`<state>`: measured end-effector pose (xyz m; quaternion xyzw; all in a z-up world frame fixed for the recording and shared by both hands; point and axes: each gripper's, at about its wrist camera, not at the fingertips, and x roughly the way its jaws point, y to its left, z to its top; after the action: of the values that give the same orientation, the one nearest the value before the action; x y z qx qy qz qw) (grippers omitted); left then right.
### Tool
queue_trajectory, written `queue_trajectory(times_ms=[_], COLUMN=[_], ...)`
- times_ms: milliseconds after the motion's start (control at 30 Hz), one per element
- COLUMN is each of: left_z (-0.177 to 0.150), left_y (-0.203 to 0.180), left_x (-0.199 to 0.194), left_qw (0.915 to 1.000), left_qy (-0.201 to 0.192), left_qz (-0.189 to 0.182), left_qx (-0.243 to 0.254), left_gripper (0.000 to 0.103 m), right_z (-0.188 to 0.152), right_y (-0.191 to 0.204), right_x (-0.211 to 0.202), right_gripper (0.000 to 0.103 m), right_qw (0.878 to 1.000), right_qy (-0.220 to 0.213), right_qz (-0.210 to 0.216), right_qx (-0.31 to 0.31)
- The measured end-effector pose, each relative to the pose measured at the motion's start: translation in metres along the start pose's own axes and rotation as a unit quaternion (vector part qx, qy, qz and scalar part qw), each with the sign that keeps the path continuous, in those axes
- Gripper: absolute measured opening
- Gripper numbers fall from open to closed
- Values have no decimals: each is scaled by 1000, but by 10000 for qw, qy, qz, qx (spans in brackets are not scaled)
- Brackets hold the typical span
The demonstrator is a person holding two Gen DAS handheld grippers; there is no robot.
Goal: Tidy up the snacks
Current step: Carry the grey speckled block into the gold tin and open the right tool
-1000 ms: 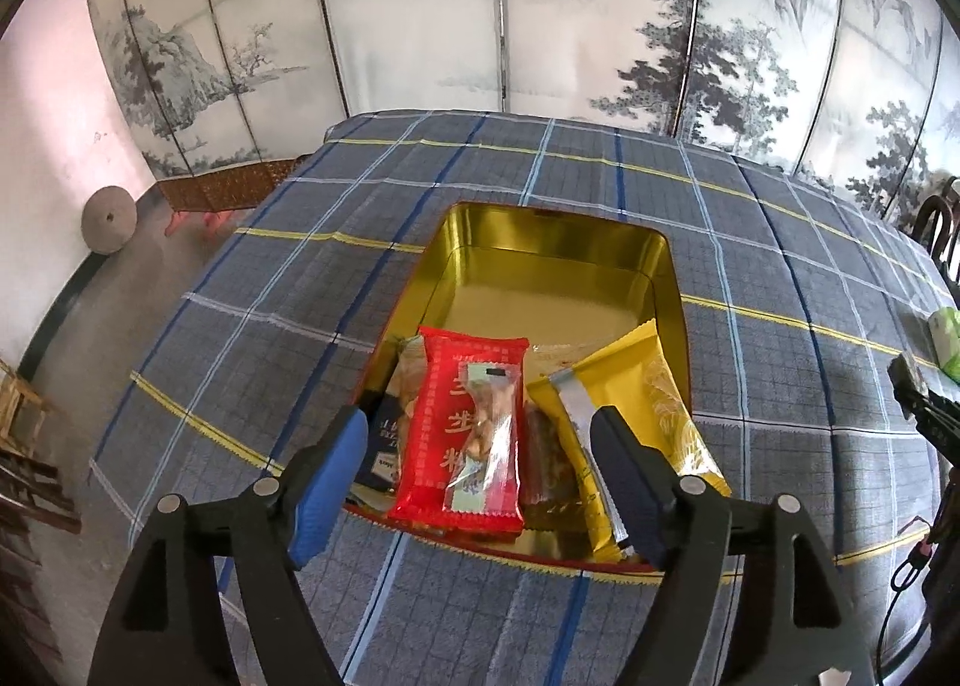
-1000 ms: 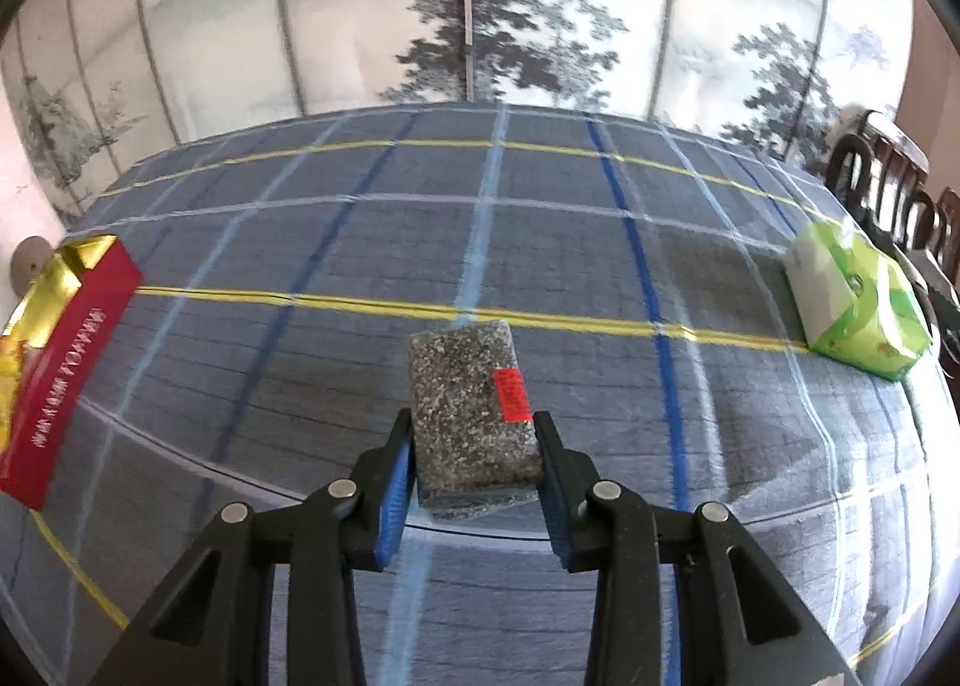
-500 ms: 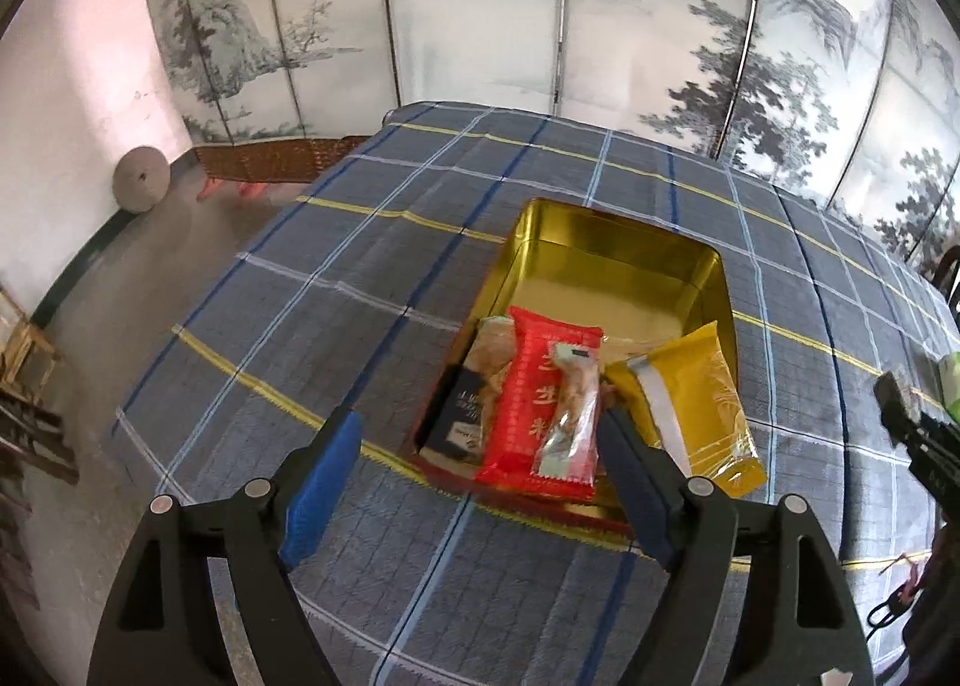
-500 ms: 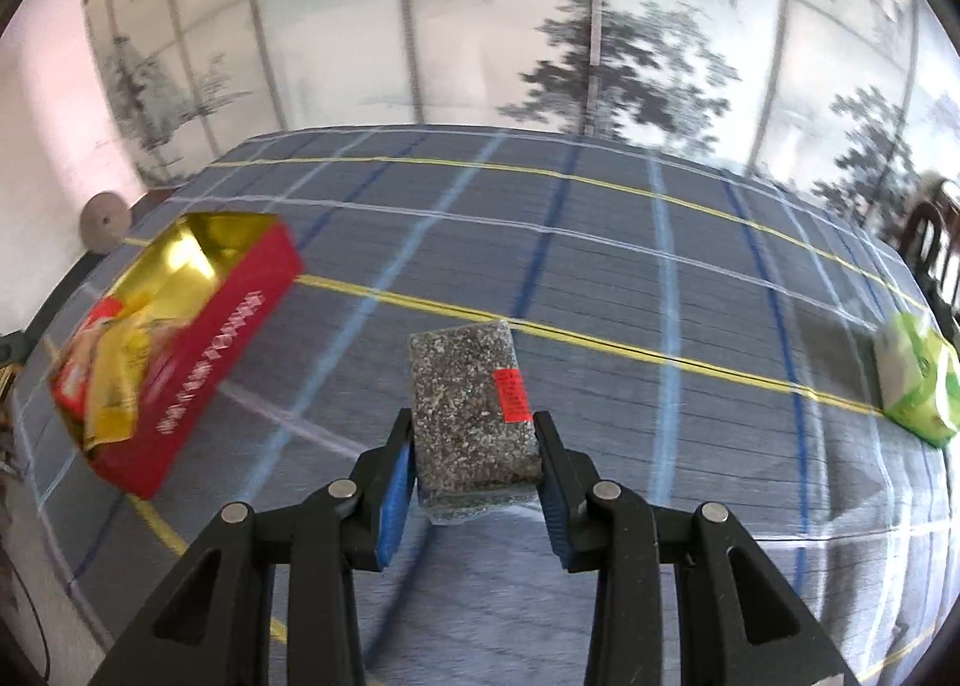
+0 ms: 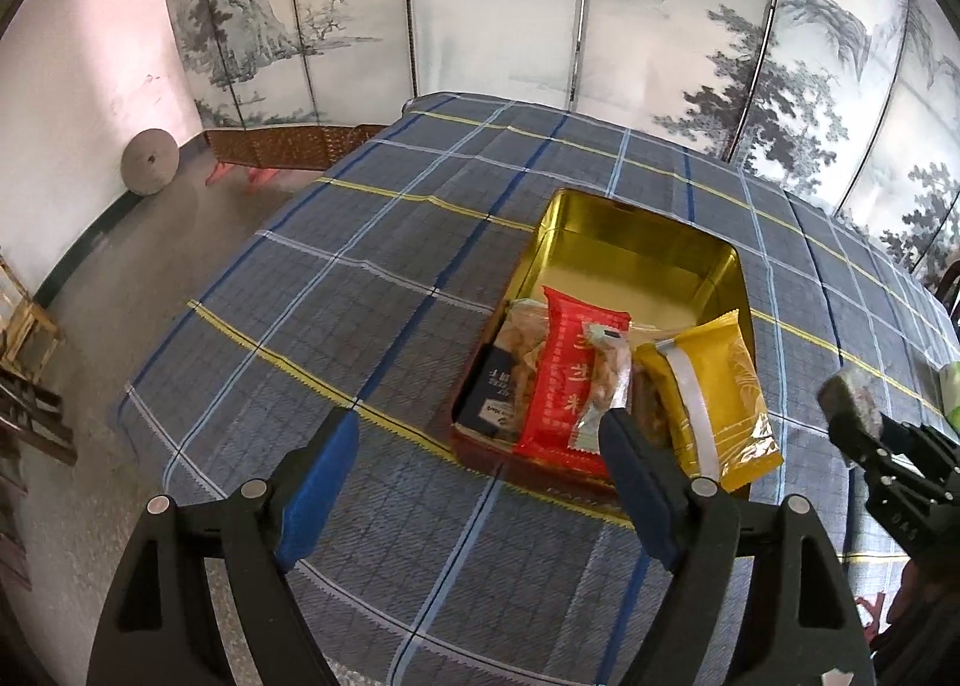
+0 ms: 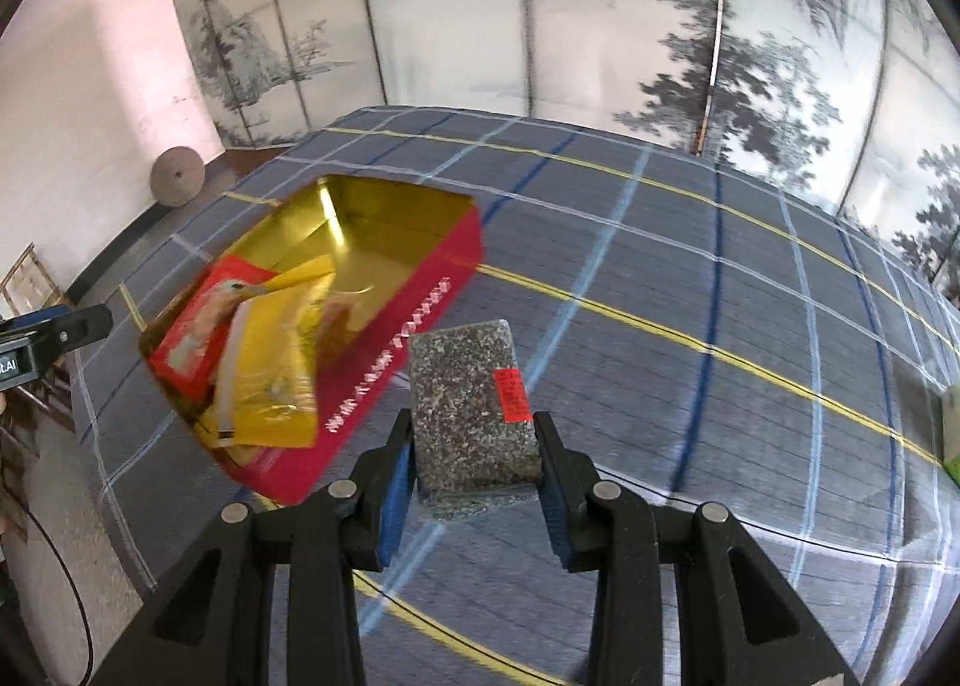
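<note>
Speckled grey snack block (image 6: 471, 404) sitting clamped between the right gripper (image 6: 474, 461) pads, above the plaid tablecloth (image 6: 690, 278), beside the gold-lined red tin (image 6: 384, 326) holding packets. Left gripper (image 5: 477, 476) hanging empty, jaws just widening, near the tin's front.

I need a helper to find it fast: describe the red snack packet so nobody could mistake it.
Start at the plaid tablecloth and find the gold-lined tin with red outer walls. At its near end, several packets are piled. The red packet lies between a yellow packet and a dark packet; it alone is bright red with gold characters, and a small clear-wrapped snack rests on it.
</note>
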<state>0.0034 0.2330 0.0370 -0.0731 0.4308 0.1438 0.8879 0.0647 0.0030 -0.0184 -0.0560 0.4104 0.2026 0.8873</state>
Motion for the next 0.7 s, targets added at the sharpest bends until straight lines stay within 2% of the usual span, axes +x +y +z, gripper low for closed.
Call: queue_trajectory(times_ms=[700], left_z=[-6], left_y=[32], left_x=[-1], left_qw=[9996], left_qy=[47], left_qz=[64], left_qx=[-288], left_gripper=[80], right_z=[10], right_y=[70], right_x=[21], right_gripper=[37], right_qw=[9978], right_qy=[335], right_qz=[490], right_qx=[-298])
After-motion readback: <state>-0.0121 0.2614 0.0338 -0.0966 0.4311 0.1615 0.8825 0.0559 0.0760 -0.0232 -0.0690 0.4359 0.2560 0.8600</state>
